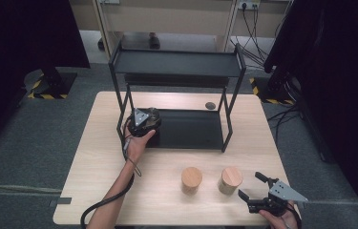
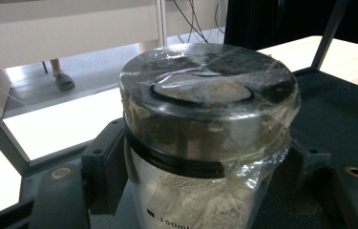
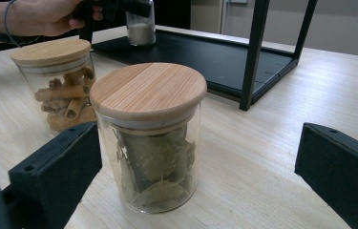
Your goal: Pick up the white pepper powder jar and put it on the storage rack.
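Pale wooden table (image 1: 105, 167): black metal rack (image 1: 186, 129) on it. Left gripper (image 2: 205, 191) clamped on upright film-wrapped powder jar (image 2: 207, 119), on rack's bottom shelf. Right gripper (image 3: 195, 181) wide open, bay-leaf jar (image 3: 150, 138) between jaws, untouched.

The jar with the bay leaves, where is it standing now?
In the high view the bay-leaf jar stands on the table at front right, between the cinnamon jar and the open right gripper.

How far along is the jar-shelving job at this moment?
Nothing looks finished: the rack has no jar standing free on it. In hand: the left gripper is shut on the powder jar, at the left end of the rack's lower shelf. Left: the cinnamon jar and bay-leaf jar stand on the table; the right gripper is open beside the latter.
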A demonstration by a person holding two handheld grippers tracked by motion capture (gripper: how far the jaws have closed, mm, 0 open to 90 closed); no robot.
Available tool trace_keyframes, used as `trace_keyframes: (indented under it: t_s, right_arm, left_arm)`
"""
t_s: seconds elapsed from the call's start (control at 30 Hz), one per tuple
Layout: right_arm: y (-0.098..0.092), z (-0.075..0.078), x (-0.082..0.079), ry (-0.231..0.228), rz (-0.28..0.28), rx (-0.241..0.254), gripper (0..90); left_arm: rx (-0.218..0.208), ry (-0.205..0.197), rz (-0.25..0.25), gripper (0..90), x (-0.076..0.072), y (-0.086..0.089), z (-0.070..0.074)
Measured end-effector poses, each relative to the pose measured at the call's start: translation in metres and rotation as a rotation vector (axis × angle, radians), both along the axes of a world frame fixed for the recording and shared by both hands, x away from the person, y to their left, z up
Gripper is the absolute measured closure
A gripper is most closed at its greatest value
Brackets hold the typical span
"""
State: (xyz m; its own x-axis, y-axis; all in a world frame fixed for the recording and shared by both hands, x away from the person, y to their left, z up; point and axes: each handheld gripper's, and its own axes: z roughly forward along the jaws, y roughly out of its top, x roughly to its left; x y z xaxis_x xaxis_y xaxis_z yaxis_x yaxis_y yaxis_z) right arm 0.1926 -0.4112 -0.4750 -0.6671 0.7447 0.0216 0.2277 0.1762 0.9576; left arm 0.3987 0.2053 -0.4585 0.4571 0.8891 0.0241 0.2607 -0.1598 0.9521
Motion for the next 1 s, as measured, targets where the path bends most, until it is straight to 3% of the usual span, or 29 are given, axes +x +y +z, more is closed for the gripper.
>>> trace_keyframes:
  t_s: [1.0]
  right_arm:
    - [-0.0005, 0.0001, -0.0003, -0.002, 0.001, 0.0, 2.2]
  left_arm:
    - [-0.013, 0.009, 0.007, 30.6, 0.0019, -0.0012, -0.0078]
